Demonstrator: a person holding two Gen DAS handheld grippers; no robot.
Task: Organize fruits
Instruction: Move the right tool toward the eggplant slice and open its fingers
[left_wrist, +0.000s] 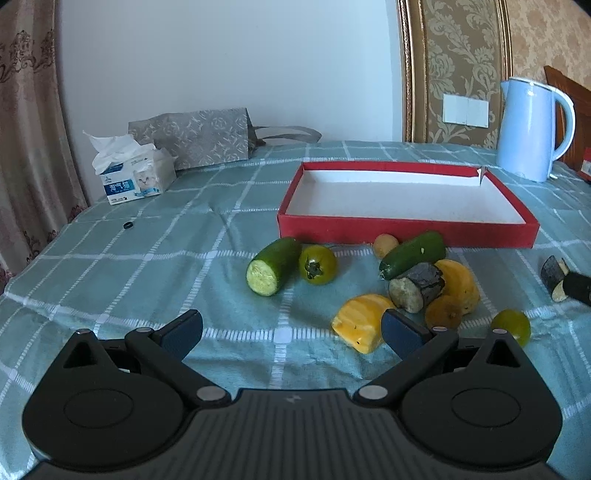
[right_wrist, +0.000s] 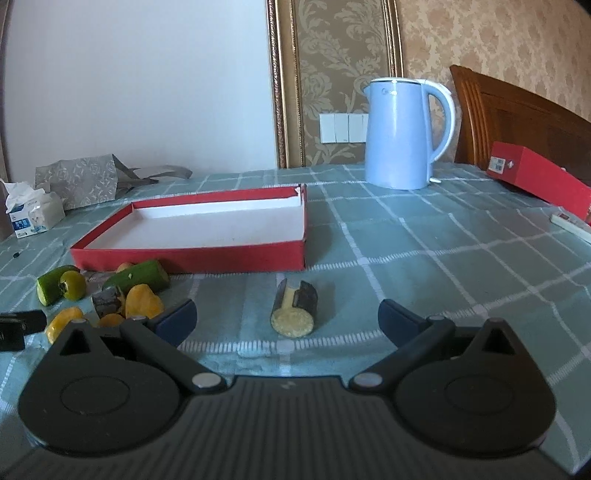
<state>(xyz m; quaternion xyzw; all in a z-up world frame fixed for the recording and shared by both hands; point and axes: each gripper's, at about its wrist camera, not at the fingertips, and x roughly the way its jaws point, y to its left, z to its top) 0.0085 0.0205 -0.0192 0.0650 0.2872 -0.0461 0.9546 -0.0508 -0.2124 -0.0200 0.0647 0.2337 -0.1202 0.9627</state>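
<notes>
Since lying straight ahead of the right gripper, centred in the gap between its fingers, the eggplant chunk reads as the likely next pick. Long axis running away from the camera toward the red tray, cut pale face toward the fingers, dark skin partly peeled. Resting on the bench, alone, just short of the tray's near wall, well apart from the pile at left. Fingers spread wide, empty, low over the cloth, pointing level and forward; straddling the chunk across its short side looks workable. Tray empty inside, so nothing sorted yet.

Left gripper also spread wide and empty, aimed at the pile: cut cucumber, green tomato, yellow wedge just beside the right-hand finger. Lone chunk visible only at the far right edge there, so right hand clearly nearer. Kettle beyond the tray, out of the way.
</notes>
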